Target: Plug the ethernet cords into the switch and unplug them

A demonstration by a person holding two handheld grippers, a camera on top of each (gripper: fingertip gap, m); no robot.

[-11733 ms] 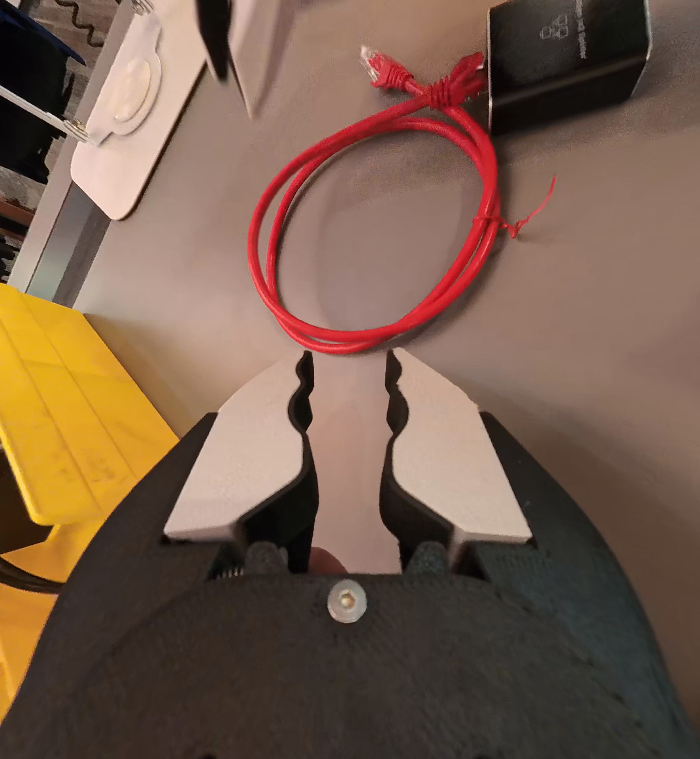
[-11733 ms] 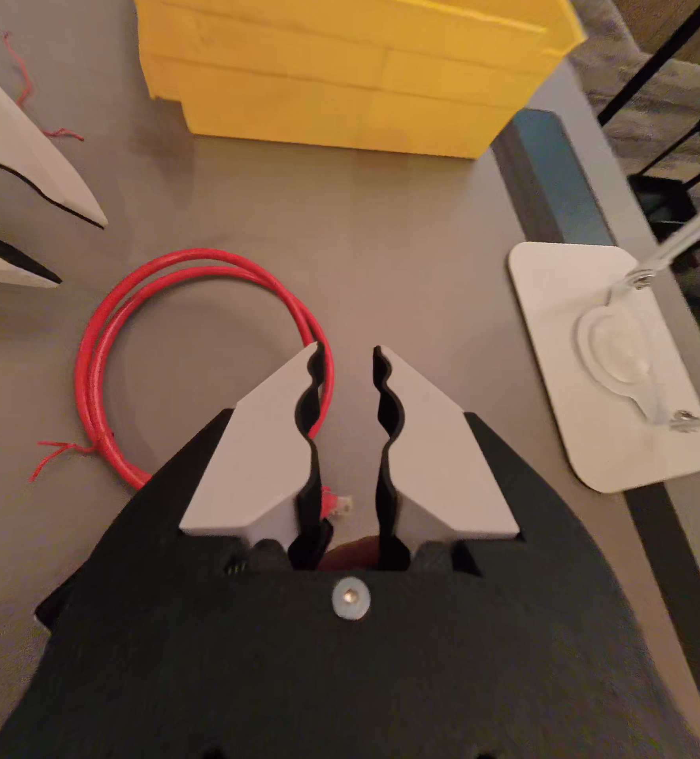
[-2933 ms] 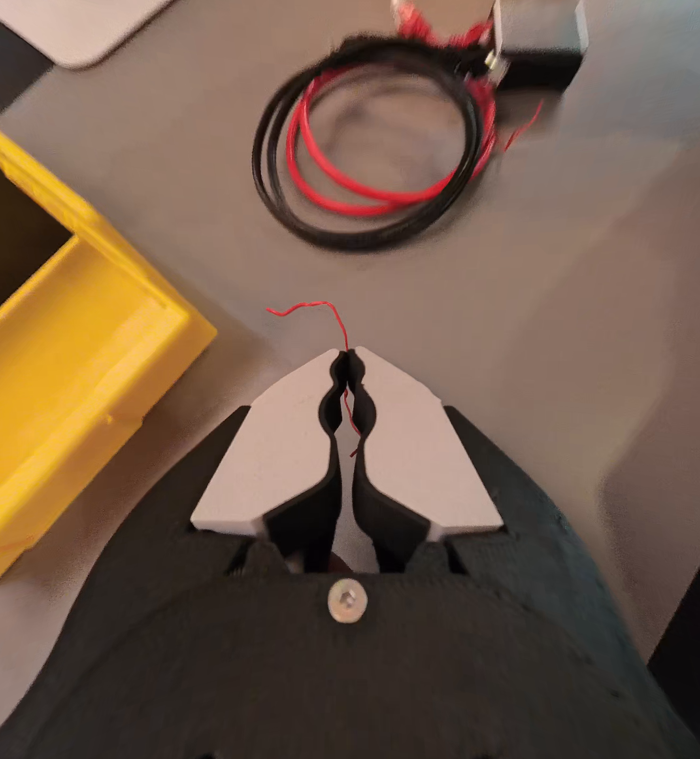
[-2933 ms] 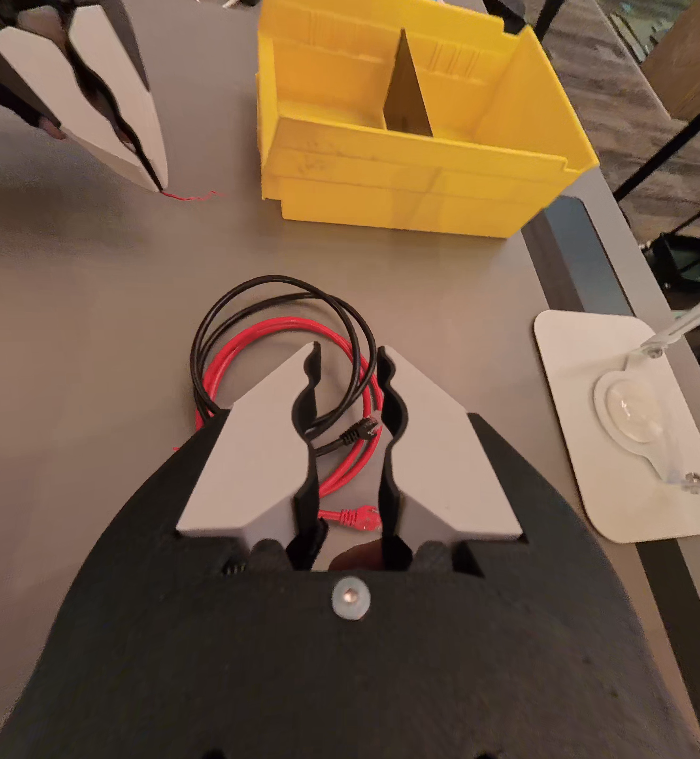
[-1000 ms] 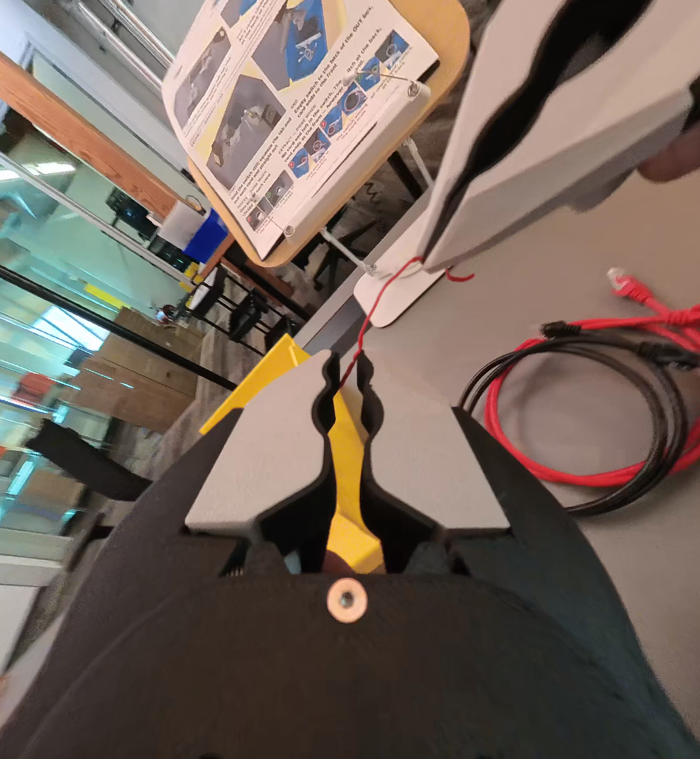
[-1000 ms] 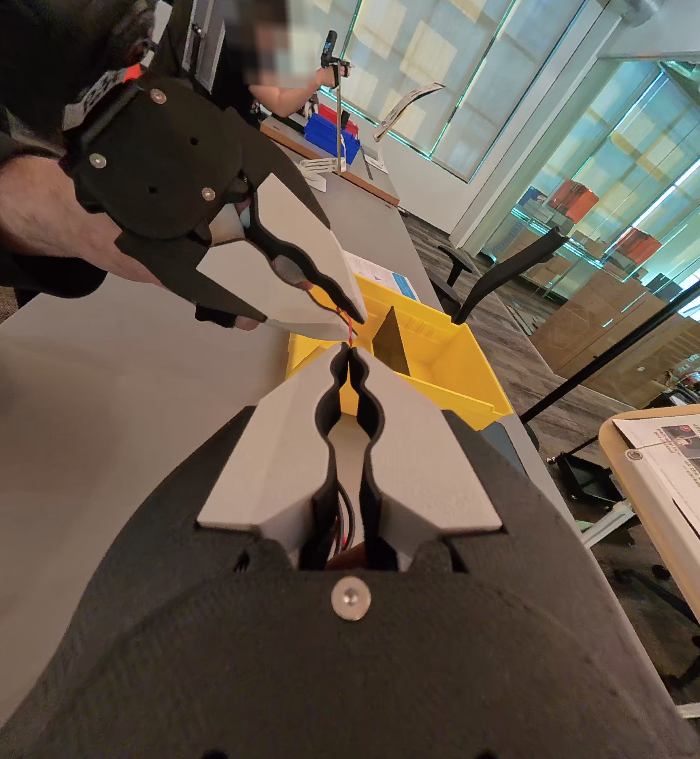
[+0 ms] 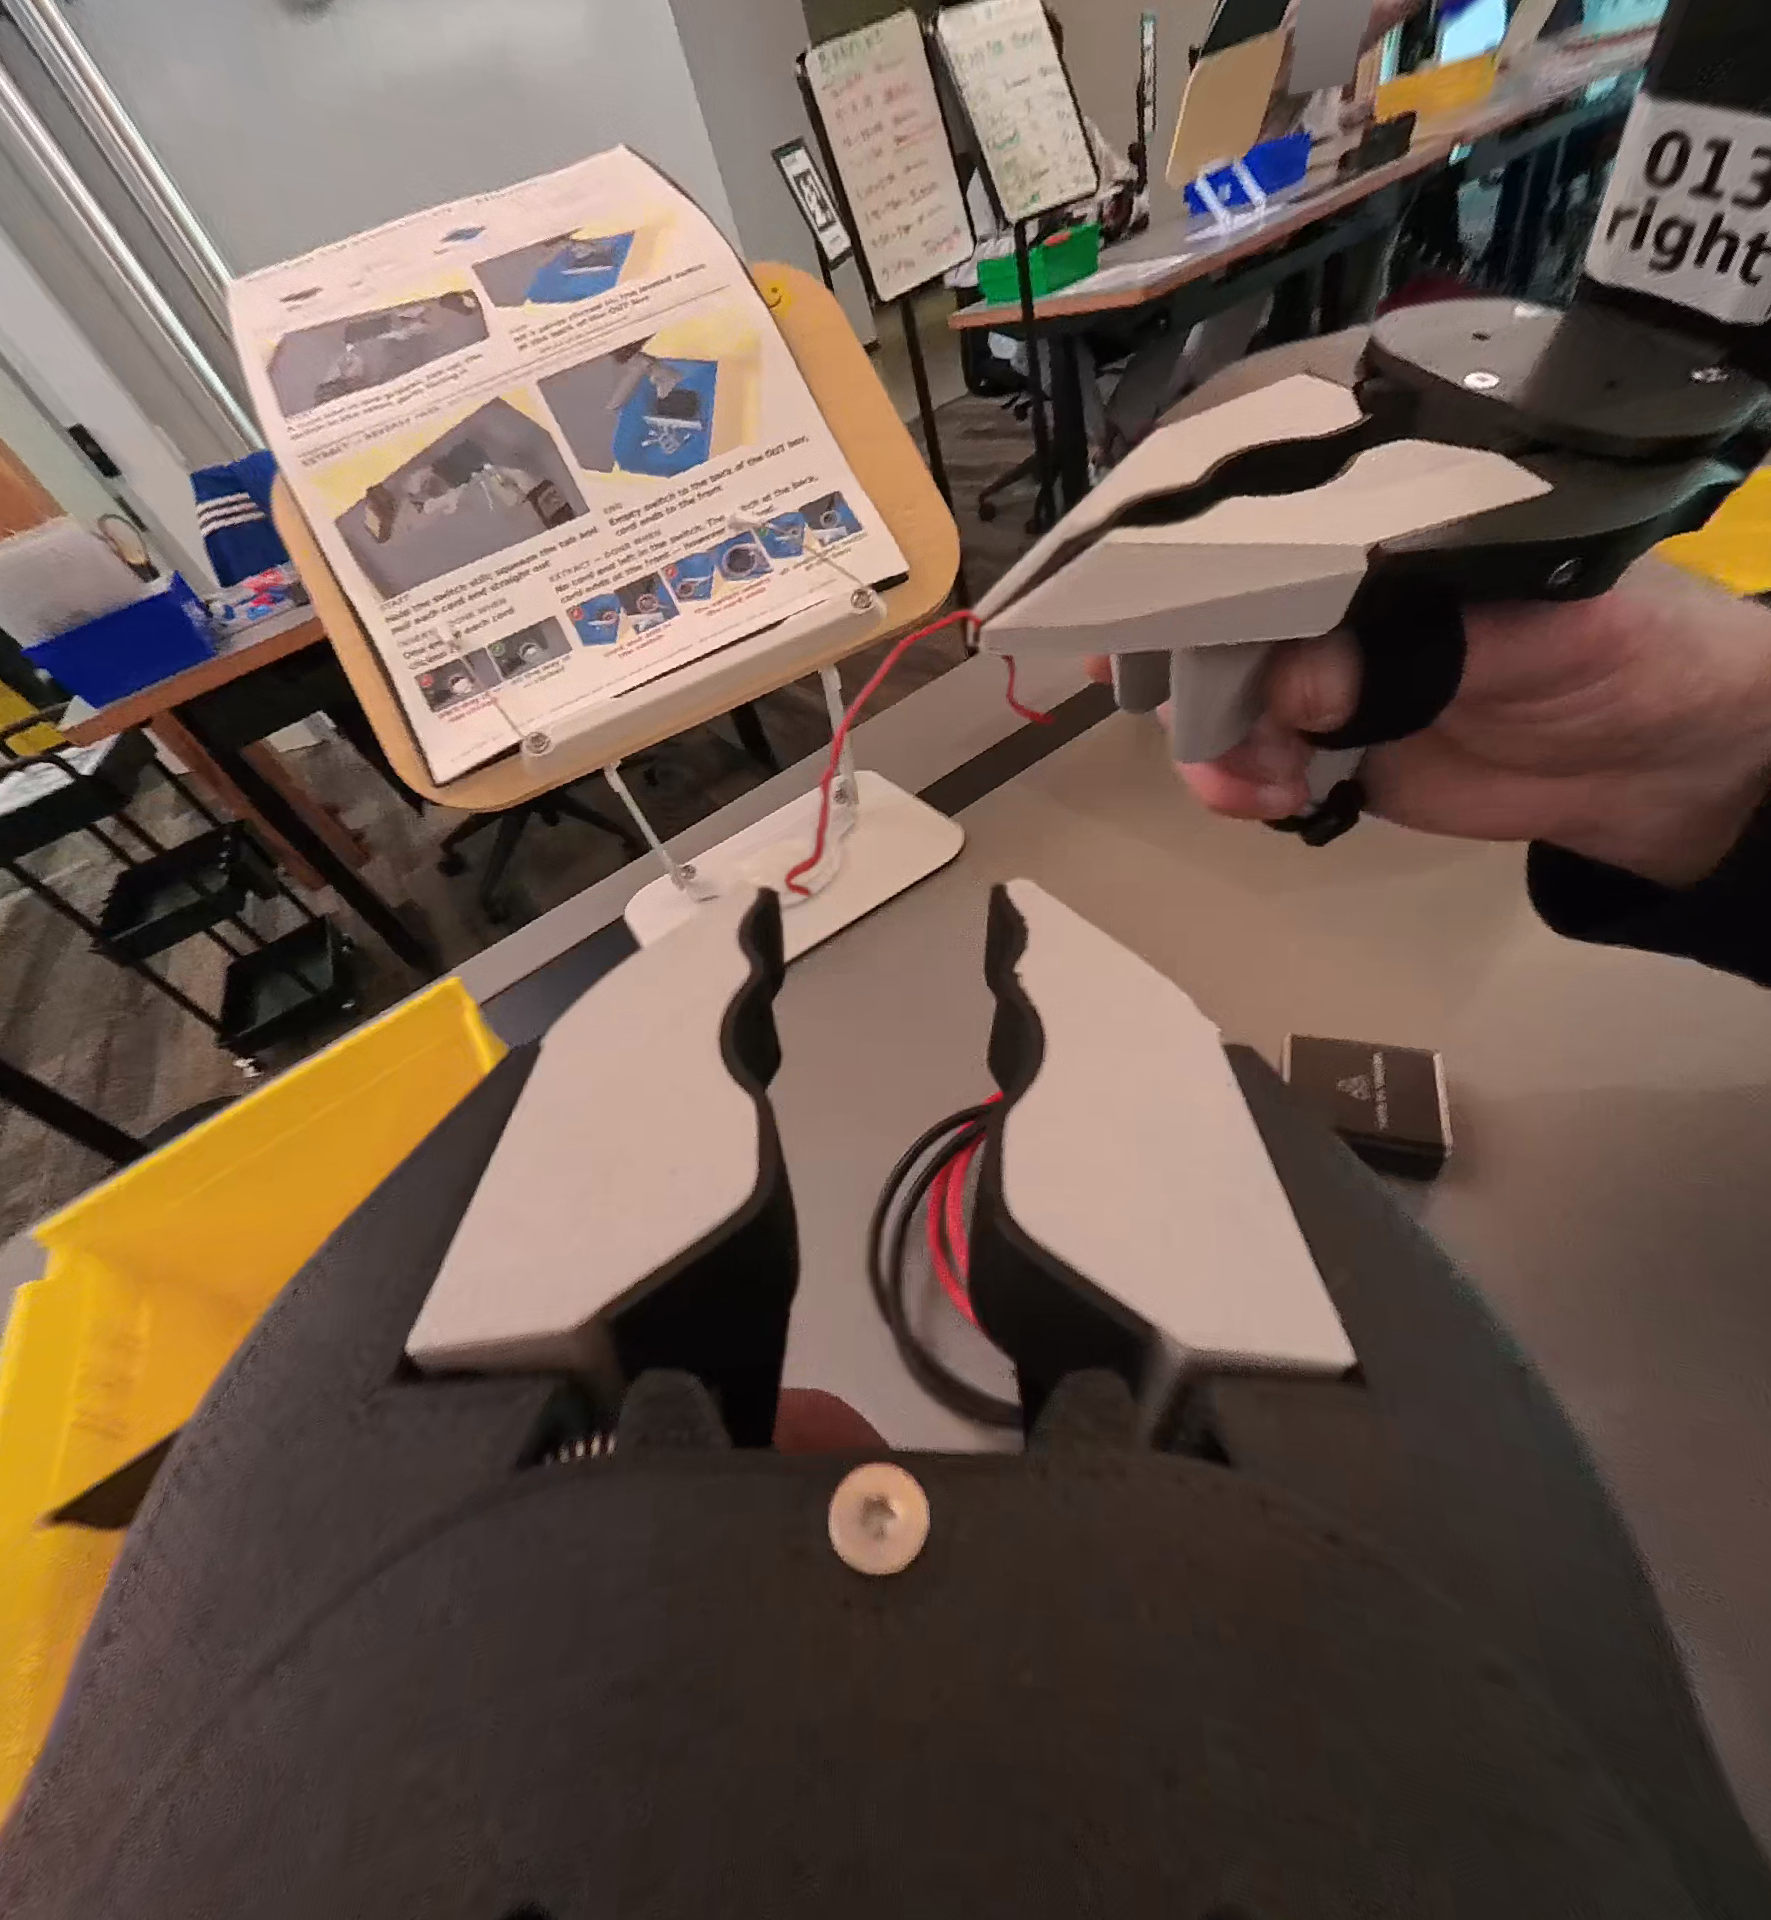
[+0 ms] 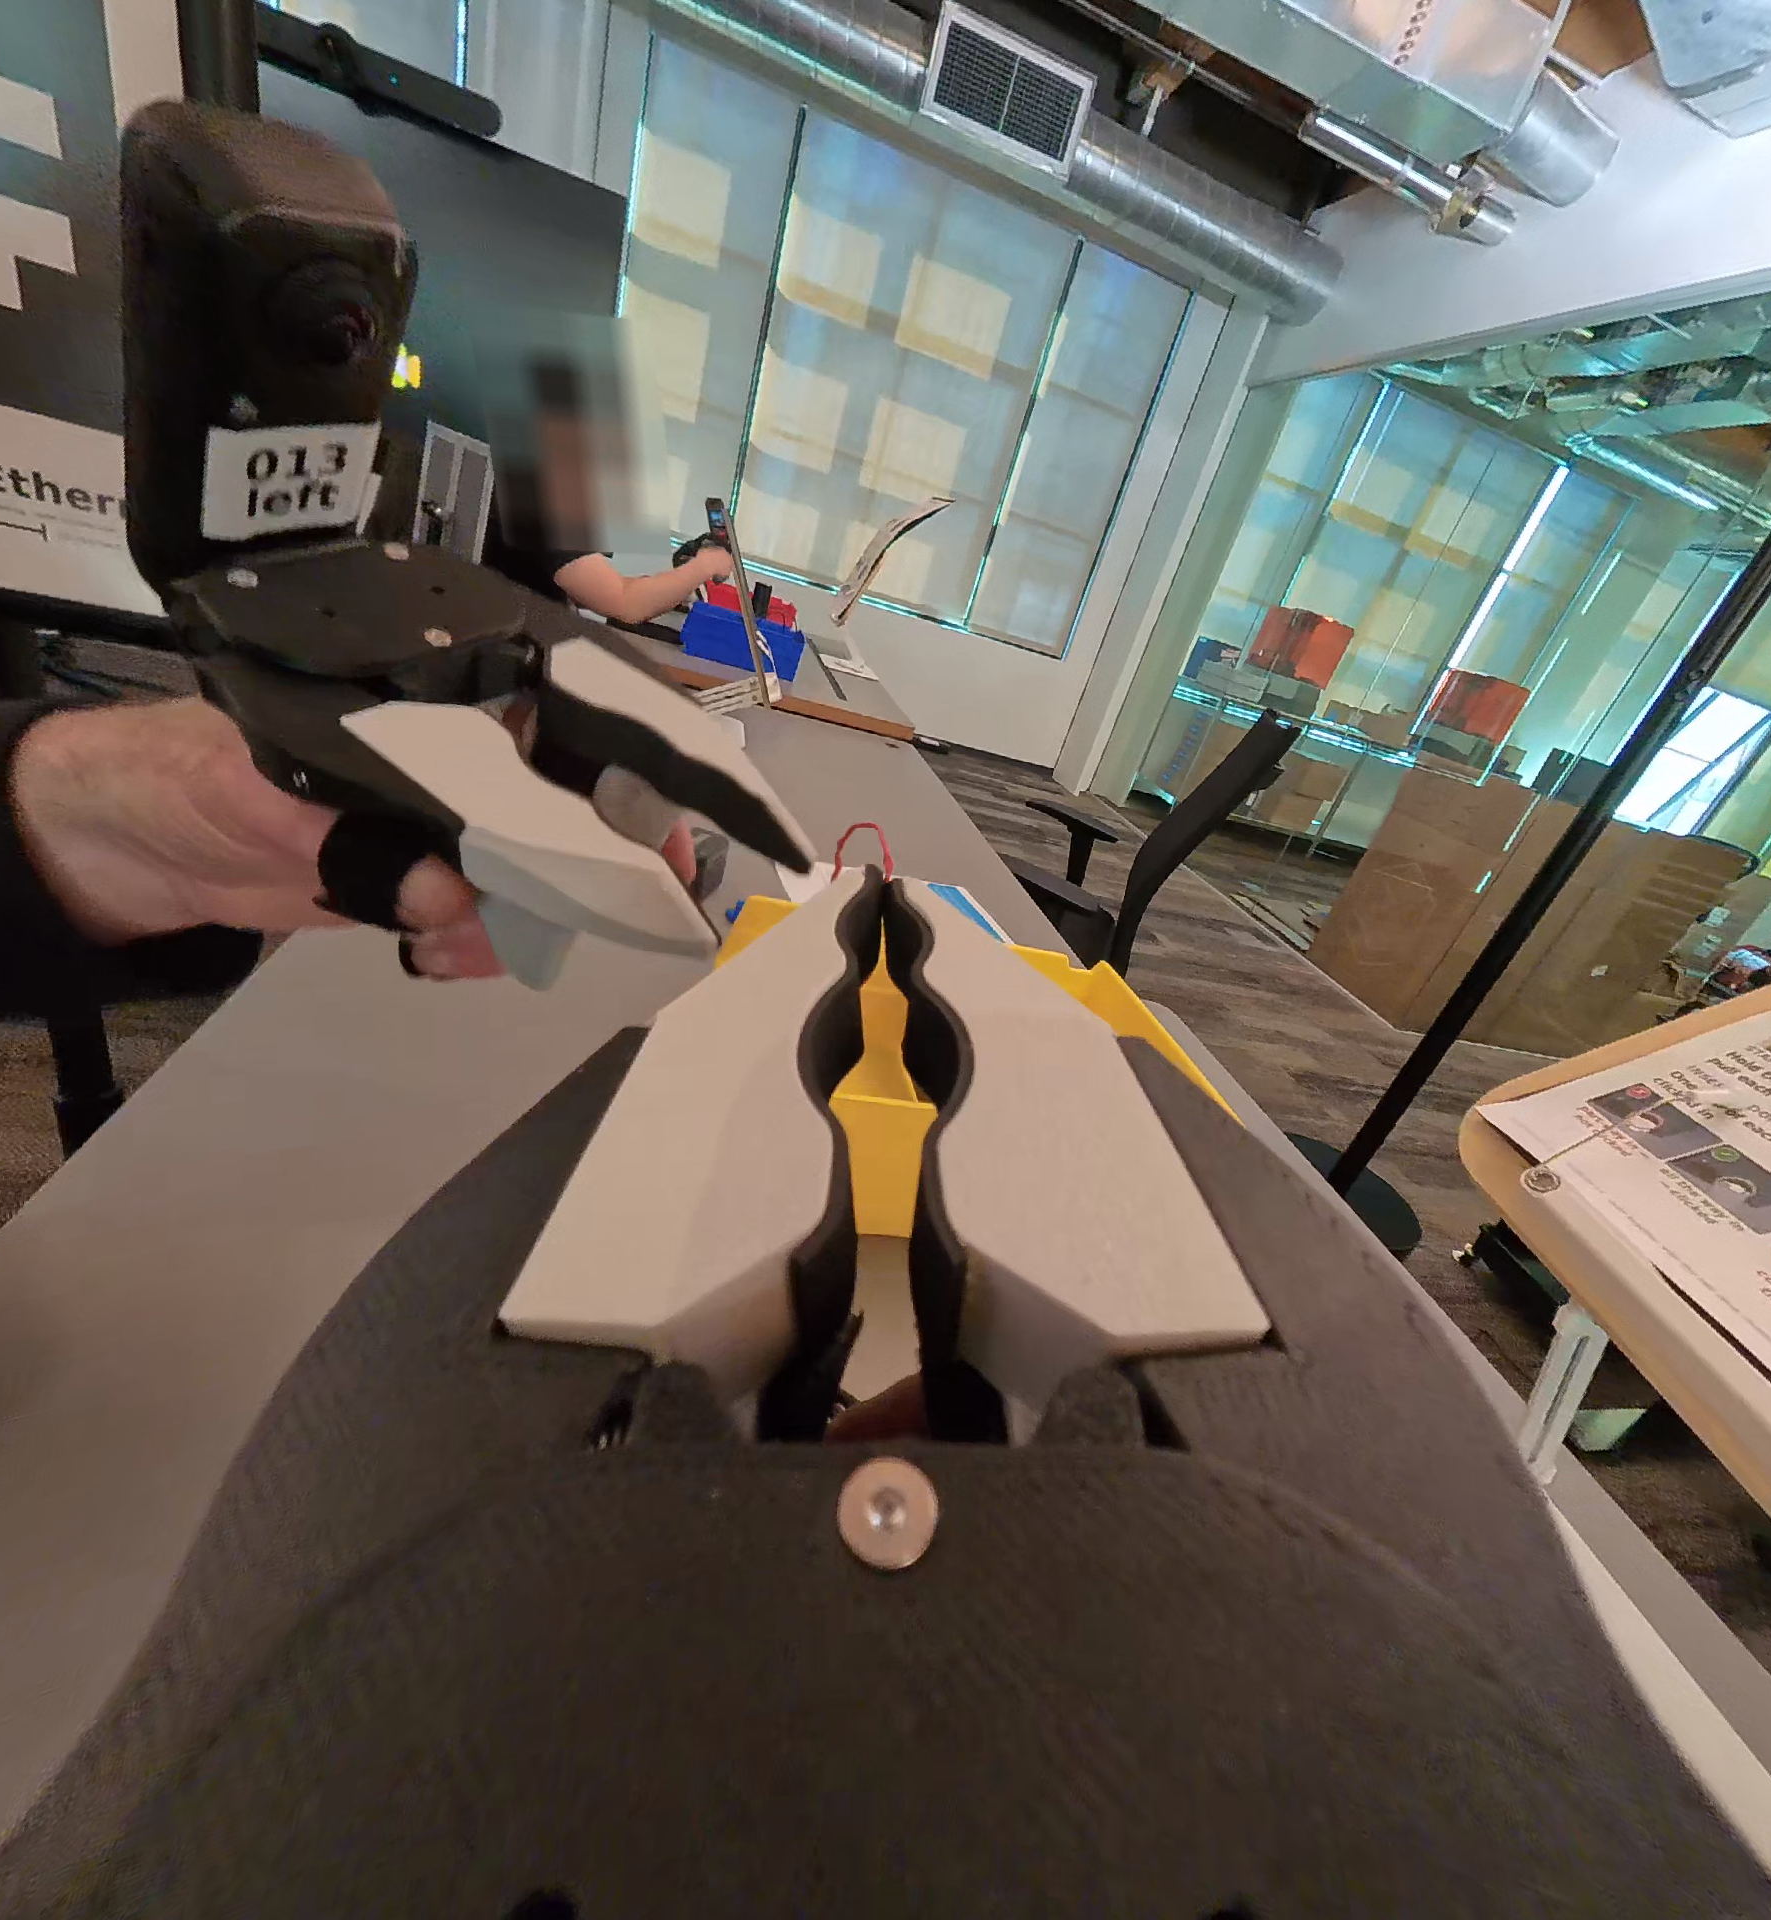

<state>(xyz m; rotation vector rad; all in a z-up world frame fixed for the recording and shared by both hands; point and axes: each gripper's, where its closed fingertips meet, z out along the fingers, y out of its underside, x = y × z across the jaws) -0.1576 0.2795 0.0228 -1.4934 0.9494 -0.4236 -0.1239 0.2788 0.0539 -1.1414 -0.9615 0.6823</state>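
Left claw [image 7: 886,914] gapes wide above the desk [image 7: 1483,1299]. Right claw [image 8: 876,878] pinches a red wire tie [image 7: 865,717], raised above desk.

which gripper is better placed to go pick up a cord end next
Left, probably. The left gripper is open and empty, with the coiled red and black cords on the table just below its fingers. The right gripper is shut on a thin red twist tie, held up in the air.
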